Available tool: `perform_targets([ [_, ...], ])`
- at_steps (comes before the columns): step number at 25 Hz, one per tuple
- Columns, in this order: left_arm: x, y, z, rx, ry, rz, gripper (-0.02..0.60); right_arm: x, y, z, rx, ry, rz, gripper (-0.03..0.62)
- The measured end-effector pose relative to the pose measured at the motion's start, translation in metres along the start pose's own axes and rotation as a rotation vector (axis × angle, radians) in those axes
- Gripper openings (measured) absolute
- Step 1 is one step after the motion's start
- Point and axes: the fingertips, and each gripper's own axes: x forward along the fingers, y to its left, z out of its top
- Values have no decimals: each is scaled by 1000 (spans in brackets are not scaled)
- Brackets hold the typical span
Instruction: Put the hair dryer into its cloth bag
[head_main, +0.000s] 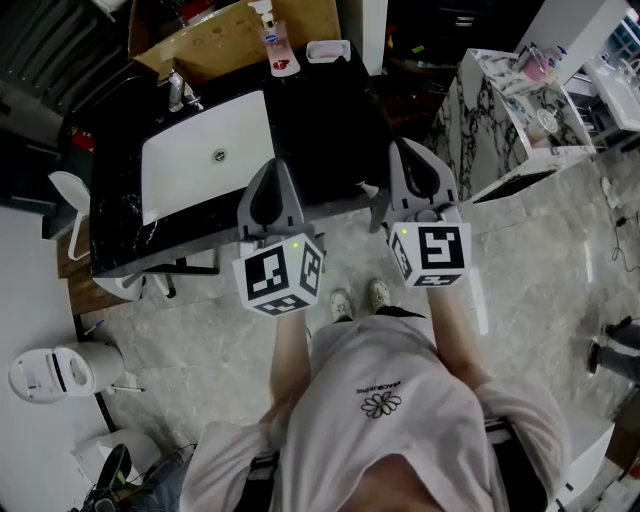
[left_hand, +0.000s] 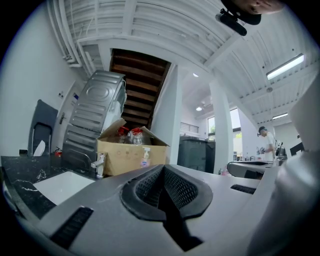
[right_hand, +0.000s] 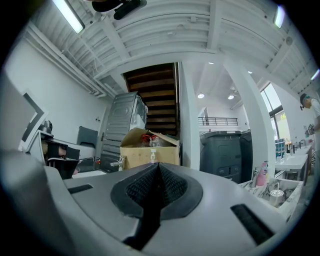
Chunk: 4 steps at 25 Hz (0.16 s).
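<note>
Left hand-held gripper and right hand-held gripper are level and side by side, jaws fully together, nothing in either. Just ahead is the black counter with one white sink and one pump bottle, then one cardboard box behind. I can't tell where the hair dryer or its bag is, or which way it points.

Cardboard box partly beyond the head view's top edge; pump bottle label illegibly small
</note>
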Motion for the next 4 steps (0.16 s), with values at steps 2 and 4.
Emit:
perform_targets([
  [2,-1,1,0,0,1,2,17,0,-1,0,0,1,-1,12],
  [4,-1,1,0,1,1,4,17,0,-2,0,0,1,-2,12],
])
